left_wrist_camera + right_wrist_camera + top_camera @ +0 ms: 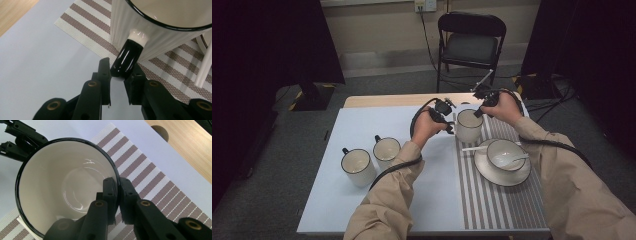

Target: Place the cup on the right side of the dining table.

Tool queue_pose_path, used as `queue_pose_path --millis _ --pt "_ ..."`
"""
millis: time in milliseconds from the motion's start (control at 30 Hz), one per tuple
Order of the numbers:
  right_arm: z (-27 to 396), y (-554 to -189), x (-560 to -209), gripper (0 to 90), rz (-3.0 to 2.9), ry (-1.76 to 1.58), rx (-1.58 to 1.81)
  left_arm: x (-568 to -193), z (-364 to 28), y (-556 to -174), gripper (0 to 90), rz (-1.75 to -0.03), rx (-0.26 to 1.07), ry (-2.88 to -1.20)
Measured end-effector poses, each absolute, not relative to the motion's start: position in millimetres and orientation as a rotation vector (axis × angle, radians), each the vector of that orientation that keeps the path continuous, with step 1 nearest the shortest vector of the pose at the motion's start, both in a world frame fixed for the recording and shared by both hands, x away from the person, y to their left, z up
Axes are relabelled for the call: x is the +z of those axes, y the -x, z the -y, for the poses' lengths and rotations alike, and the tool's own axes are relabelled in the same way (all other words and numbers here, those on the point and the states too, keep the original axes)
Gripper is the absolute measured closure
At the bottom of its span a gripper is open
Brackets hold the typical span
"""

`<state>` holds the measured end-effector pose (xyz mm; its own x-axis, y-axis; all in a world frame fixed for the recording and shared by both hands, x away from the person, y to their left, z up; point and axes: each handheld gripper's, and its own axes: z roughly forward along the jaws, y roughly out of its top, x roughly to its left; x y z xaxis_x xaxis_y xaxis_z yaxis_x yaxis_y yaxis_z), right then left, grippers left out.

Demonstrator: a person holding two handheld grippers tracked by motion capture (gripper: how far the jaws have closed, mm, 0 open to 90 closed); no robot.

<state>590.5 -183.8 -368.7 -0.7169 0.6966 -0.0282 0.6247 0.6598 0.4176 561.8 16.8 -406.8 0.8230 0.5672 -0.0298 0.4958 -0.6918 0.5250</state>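
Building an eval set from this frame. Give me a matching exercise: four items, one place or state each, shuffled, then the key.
Items
1. large cup
2. spoon
3. two small mugs
4. folding chair

Places or states
A. lying in the bowl on the saucer
B. on the floor beyond the table
C. gripped at rim and handle
D. standing on the pale blue mat

Pairs: 1-C, 2-A, 3-D, 4-B
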Motion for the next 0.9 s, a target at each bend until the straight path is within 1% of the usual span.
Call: queue_pose_path --millis 200,300,367,433,467,500,533,600,667,733,800,833,867,900 --pt "184.3 -589.9 -369.1 84.5 -2.684 -1.088 0.581 -404.6 -18.5 -561.5 74.8 -0.779 0.177 -2.468" --pt "183.5 -588.8 -368.6 80.7 -2.677 -1.090 0.578 -403.8 -21.3 -561.8 72.3 -0.790 0.171 -2.456" --pt "184.1 -588.9 -368.4 80.0 -2.677 -1.086 0.593 -403.5 -22.3 -562.0 71.4 -0.786 0.175 -2.461" --pt "185.0 -588.0 -368.0 74.8 -2.675 -1.093 0.599 -402.8 -23.9 -561.0 69.1 -0.801 0.168 -2.448" --pt "185.0 -588.0 -368.0 74.8 -2.675 -1.093 0.599 -402.8 -23.9 -561.0 67.9 -0.801 0.168 -2.448" --pt "186.0 -587.6 -369.0 69.4 -2.675 -1.077 0.610 -401.0 -25.0 -561.2 66.3 -0.789 0.171 -2.452" --pt "186.4 -587.4 -369.5 68.1 -2.675 -1.077 0.619 -400.6 -25.1 -560.7 64.6 -0.800 0.172 -2.441" --pt "186.8 -587.0 -370.3 62.2 -2.669 -1.072 0.633 -400.0 -26.2 -560.5 62.2 -0.806 0.166 -2.435" --pt "186.9 -586.7 -370.3 61.3 -2.672 -1.069 0.641 -400.3 -26.6 -560.6 61.0 -0.804 0.154 -2.438" --pt "186.3 -585.8 -370.2 55.9 -2.673 -1.069 0.657 -401.4 -26.9 -559.6 55.5 -0.824 0.155 -2.441" --pt "185.3 -584.6 -369.2 47.4 -2.670 -1.085 0.656 -402.2 -26.9 -558.1 51.8 -0.813 0.161 -2.441" --pt "185.2 -584.6 -369.0 45.4 -2.669 -1.091 0.659 -402.4 -26.5 -557.4 49.1 -0.815 0.160 -2.435" --pt "185.2 -584.6 -369.0 45.4 -2.669 -1.091 0.659 -402.4 -26.5 -557.4 46.0 -0.815 0.160 -2.435" --pt "185.2 -584.1 -368.8 39.6 -2.662 -1.091 0.671 -402.5 -26.7 -556.6 44.6 -0.816 0.150 -2.435"
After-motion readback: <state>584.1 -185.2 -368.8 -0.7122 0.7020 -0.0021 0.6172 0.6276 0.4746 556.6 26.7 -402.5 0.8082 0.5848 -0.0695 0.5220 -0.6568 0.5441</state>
